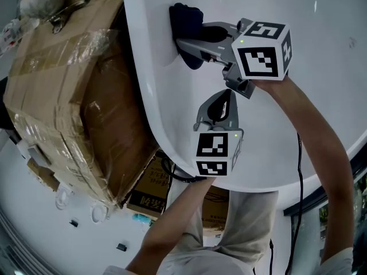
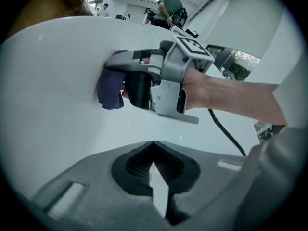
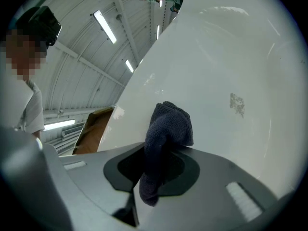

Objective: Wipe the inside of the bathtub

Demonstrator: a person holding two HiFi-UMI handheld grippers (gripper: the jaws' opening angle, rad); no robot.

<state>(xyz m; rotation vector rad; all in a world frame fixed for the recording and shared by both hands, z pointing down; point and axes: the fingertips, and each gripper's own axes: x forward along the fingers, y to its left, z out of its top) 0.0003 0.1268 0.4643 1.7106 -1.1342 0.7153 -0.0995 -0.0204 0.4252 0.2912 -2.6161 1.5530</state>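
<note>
where the cloth sits: cloth (image 1: 184, 22) pinched in the right gripper (image 1: 194, 40), pressed on the bathtub (image 1: 321, 27) inner wall just under the rim, its length along the rim.
left gripper (image 1: 221, 105): jaws pressed together, empty, just beside the right one, farther from the rim.
around: wrapped cardboard box (image 1: 63, 96) outside the rim, likely no obstacle.

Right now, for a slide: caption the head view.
Right tool presses dark cloth against white bathtub wall; left tool shut.

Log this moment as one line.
right gripper: shut on cloth, cloth against bathtub inner wall | left gripper: shut, empty, inside bathtub
</note>
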